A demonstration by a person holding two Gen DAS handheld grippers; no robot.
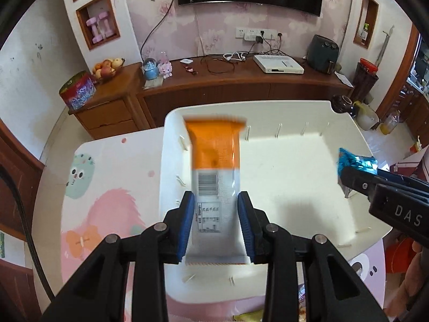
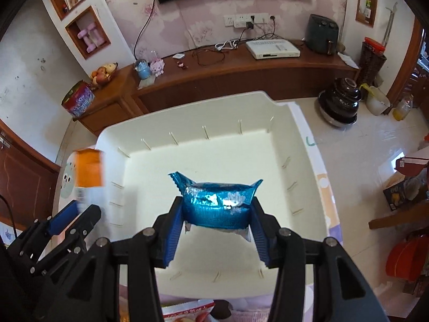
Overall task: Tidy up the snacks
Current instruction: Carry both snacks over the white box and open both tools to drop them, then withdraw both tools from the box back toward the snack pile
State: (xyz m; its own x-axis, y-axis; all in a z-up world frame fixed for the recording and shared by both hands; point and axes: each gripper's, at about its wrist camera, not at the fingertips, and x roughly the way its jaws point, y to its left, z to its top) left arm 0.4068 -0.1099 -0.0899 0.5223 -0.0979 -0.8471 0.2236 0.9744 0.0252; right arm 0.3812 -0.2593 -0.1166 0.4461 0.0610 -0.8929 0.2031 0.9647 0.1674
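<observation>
An orange and white snack packet [image 1: 214, 161] stands between the blue pads of my left gripper [image 1: 215, 206], which is shut on its two long edges; the packet looks blurred. It hangs over the left end of a white plastic bin [image 1: 281, 123]. My right gripper [image 2: 216, 200] is shut on a shiny blue foil packet [image 2: 214, 209] above the middle of the bin [image 2: 187, 112]. The left gripper [image 2: 83, 208] with the orange packet [image 2: 89, 169] shows at the bin's left wall. In the left wrist view, the right gripper [image 1: 348, 174] and blue packet [image 1: 354, 161] come in from the right.
The bin sits on a table with a pink cartoon cover [image 1: 107, 187]. More snack packs [image 2: 187, 312] lie at the near edge under the grippers. A wooden TV cabinet [image 1: 241, 86] stands behind. A person's hand [image 1: 418, 268] shows at the right.
</observation>
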